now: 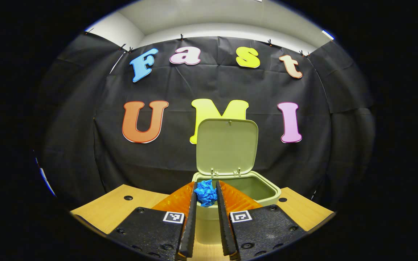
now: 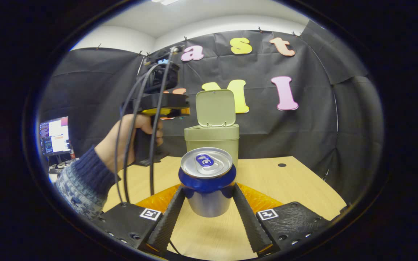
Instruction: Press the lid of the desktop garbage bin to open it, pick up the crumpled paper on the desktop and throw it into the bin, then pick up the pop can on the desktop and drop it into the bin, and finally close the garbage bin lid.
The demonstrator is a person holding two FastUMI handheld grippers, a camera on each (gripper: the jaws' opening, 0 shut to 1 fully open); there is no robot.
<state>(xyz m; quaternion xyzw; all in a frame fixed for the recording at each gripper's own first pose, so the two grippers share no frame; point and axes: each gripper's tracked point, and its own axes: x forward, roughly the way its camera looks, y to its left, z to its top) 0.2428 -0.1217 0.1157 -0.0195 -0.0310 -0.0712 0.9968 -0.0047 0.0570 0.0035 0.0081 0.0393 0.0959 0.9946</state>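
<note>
We hold the paper (image 1: 205, 193) pinched between the fingers of our left gripper (image 1: 205, 197), which are closed in on it from both sides. In the left gripper view the bin (image 1: 267, 194) lies straight ahead and just below the fingertips, its lid (image 1: 227, 146) standing upright at the back, so the paper sits at the near rim, about over the opening. The release turns on that: the paper must be past the rim, not on it.

Our right gripper (image 2: 208, 197) has the can (image 2: 208, 181) upright between its fingers, which appear to touch its sides. In the right gripper view the bin stands beyond the can on the desk (image 2: 289, 185), with our left hand (image 2: 129, 141) to its left.
</note>
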